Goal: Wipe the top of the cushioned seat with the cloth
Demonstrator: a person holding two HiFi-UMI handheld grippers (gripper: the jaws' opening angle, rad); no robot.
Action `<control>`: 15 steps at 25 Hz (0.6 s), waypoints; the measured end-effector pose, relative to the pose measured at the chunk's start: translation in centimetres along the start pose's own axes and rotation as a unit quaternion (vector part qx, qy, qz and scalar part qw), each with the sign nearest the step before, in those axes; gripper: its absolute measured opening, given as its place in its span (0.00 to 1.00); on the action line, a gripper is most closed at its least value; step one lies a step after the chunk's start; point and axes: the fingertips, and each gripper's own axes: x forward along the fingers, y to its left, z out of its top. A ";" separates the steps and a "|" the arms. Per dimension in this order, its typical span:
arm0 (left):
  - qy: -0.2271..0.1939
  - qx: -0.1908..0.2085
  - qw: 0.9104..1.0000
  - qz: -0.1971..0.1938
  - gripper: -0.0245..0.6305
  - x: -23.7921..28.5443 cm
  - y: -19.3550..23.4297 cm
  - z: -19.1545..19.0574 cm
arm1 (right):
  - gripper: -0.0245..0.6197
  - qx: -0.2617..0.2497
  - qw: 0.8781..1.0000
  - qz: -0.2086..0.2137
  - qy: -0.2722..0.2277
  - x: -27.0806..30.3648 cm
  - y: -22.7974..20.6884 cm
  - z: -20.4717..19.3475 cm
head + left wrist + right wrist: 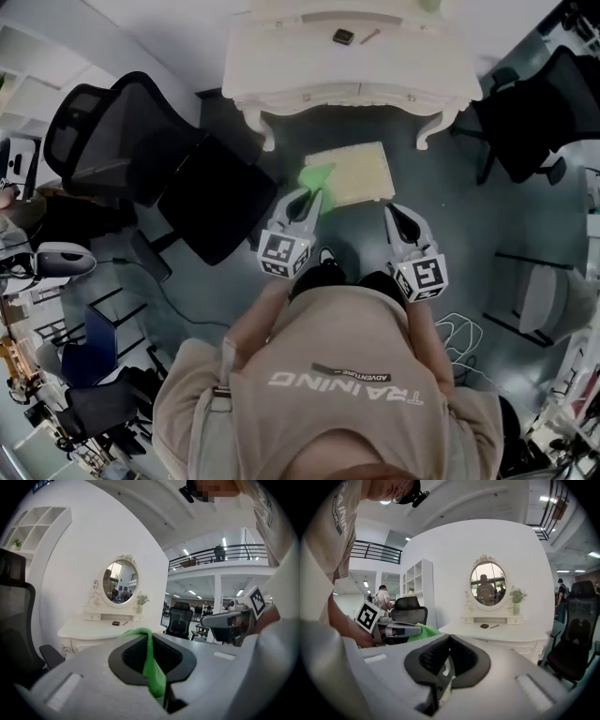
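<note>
Green cloth (316,178), head view: is hanging from the left gripper (302,208) over the 9 o'clock edge of the cushioned seat (361,173), which is lying at the person's 12 o'clock.
Shirt print: is reading "TRAINING" and "ADVENTURE".
Left gripper view: fingers (133,658) are pinching the cloth shut; it is looking light and limp, probably best held bunched by one edge.
Right gripper view: right gripper (449,638) fingers are pressing together, empty.

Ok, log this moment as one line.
left gripper: shut on green cloth | right gripper: shut, empty | cloth: over cushioned seat left edge, contact unclear
</note>
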 end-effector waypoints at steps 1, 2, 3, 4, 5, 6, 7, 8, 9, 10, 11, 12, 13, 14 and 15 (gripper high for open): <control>0.000 -0.005 1.000 -0.004 0.07 0.2 0.2 -0.1 | 0.05 0.000 1.000 -0.001 0.001 0.4 0.0 0.1; -0.002 -0.010 1.000 -0.008 0.07 0.4 0.4 -0.1 | 0.05 -0.001 1.000 -0.003 0.003 0.9 0.0 0.2; -0.003 -0.012 1.000 -0.011 0.07 0.5 0.6 0.0 | 0.05 -0.003 1.000 -0.003 0.005 1.3 -0.1 0.4; -0.005 -0.013 1.000 -0.013 0.07 0.6 0.7 0.1 | 0.05 -0.005 1.000 -0.003 0.006 1.8 -0.2 0.6; -0.008 -0.011 1.000 -0.014 0.07 0.8 0.9 0.3 | 0.05 -0.007 1.000 -0.003 0.006 2.4 -0.2 0.9; -0.011 -0.010 1.000 -0.014 0.07 0.9 1.2 0.4 | 0.05 -0.010 1.000 -0.001 0.003 2.9 -0.3 1.3; -0.014 -0.008 1.000 -0.014 0.07 1.1 1.5 0.6 | 0.05 -0.012 1.000 0.002 0.000 3.4 -0.3 1.6; -0.016 -0.007 1.000 -0.013 0.07 1.3 1.8 0.6 | 0.04 -0.014 1.000 0.004 -0.002 3.9 -0.3 1.9; -0.017 -0.007 1.000 -0.011 0.07 1.5 2.2 0.6 | 0.05 -0.015 1.000 0.005 -0.003 4.3 -0.3 2.0; -0.017 -0.008 1.000 -0.008 0.07 1.8 2.5 0.6 | 0.05 -0.017 1.000 0.006 -0.002 4.7 -0.4 2.1; -0.015 -0.008 1.000 -0.004 0.07 2.0 2.9 0.5 | 0.05 -0.017 1.000 0.008 0.001 4.9 -0.5 2.0; -0.014 -0.010 1.000 0.001 0.07 2.3 3.2 0.4 | 0.04 -0.017 1.000 0.010 0.004 5.1 -0.6 1.9; -0.012 -0.013 1.000 0.007 0.07 2.6 3.5 0.3 | 0.05 -0.017 1.000 0.012 0.007 5.2 -0.9 1.7; -0.009 -0.016 1.000 0.013 0.07 2.8 3.6 0.2 | 0.04 -0.017 1.000 0.013 0.010 5.2 -1.3 1.5; -0.008 -0.018 1.000 0.019 0.07 3.0 3.6 0.1 | 0.05 -0.016 1.000 0.013 0.011 5.2 -1.9 1.3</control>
